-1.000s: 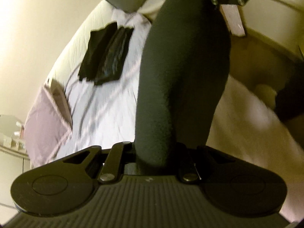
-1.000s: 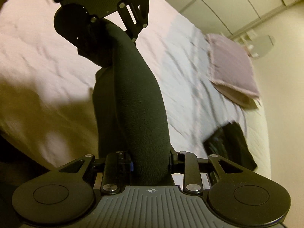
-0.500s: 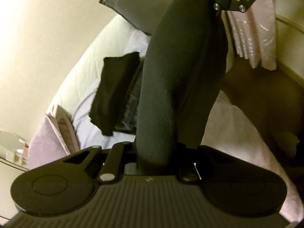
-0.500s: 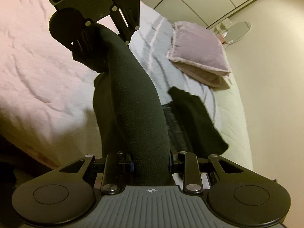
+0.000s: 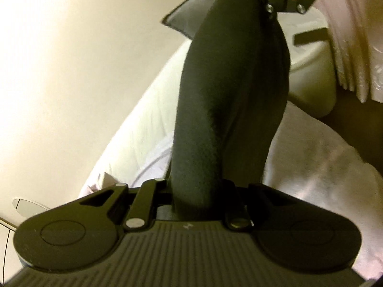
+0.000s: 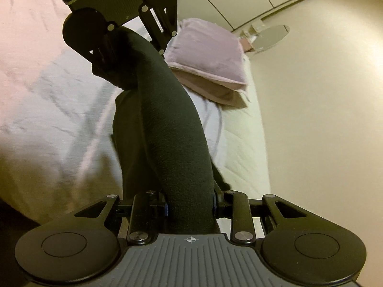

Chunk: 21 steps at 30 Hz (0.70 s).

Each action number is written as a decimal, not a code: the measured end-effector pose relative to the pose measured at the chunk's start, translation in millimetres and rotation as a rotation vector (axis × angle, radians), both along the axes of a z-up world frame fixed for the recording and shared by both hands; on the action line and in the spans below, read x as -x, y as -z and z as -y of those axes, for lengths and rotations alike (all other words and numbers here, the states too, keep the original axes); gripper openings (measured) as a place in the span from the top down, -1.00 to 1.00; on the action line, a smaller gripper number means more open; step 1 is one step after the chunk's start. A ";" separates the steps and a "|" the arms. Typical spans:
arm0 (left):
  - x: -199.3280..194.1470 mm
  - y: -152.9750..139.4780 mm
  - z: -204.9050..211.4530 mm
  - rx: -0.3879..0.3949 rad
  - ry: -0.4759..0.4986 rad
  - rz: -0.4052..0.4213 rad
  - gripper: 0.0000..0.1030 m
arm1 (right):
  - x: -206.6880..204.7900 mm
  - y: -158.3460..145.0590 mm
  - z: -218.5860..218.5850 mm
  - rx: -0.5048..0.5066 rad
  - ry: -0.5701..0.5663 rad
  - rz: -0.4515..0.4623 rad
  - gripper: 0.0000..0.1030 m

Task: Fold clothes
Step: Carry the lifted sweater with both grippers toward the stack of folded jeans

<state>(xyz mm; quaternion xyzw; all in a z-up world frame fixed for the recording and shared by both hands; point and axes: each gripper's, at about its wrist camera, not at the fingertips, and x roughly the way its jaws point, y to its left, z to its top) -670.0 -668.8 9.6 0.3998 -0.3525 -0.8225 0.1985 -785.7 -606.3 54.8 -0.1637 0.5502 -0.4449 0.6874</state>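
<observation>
Right wrist view: both grippers, left gripper [image 6: 115, 47] and right gripper [image 6: 190, 209], clamp the unlabelled dark garment [image 6: 172, 131].

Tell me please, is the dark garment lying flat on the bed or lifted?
Lifted. The dark garment hangs bunched between the left gripper and the right gripper, both shut on it, above the bed.

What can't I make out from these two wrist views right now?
- Dark garment: its kind and full shape; bunched between both grippers, it fills both views.
- Right gripper and left gripper: pads buried in the cloth.
- Bed behind the garment: hidden in both views.
- Items on the round table, right view: too small.
</observation>
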 end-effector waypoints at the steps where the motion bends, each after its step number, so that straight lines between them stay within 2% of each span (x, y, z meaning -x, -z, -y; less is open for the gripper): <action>1: 2.8 -4.3 8.7 0.014 -0.002 -0.005 0.74 | 3.7 -4.4 10.1 0.009 -0.002 -0.001 0.43; 8: 57.7 -37.7 99.6 0.133 -0.073 -0.024 0.73 | 39.0 -35.6 114.9 0.123 -0.079 -0.017 0.43; 13: 105.9 -48.3 162.6 0.237 -0.162 -0.049 0.74 | 65.0 -44.6 194.8 0.292 -0.152 -0.062 0.43; 16: 130.0 -13.4 184.1 0.223 -0.193 -0.030 0.75 | 83.1 -27.2 221.9 0.348 -0.161 -0.036 0.42; 17: 137.7 -0.1 190.9 0.214 -0.202 -0.021 0.74 | 89.0 -12.1 228.6 0.325 -0.163 -0.017 0.42; 19: 148.3 55.6 197.8 0.122 -0.214 0.049 0.71 | 98.2 39.3 236.3 0.217 -0.171 0.013 0.39; 21: 157.9 123.9 198.4 0.038 -0.234 0.147 0.66 | 106.5 97.4 242.3 0.091 -0.177 0.040 0.39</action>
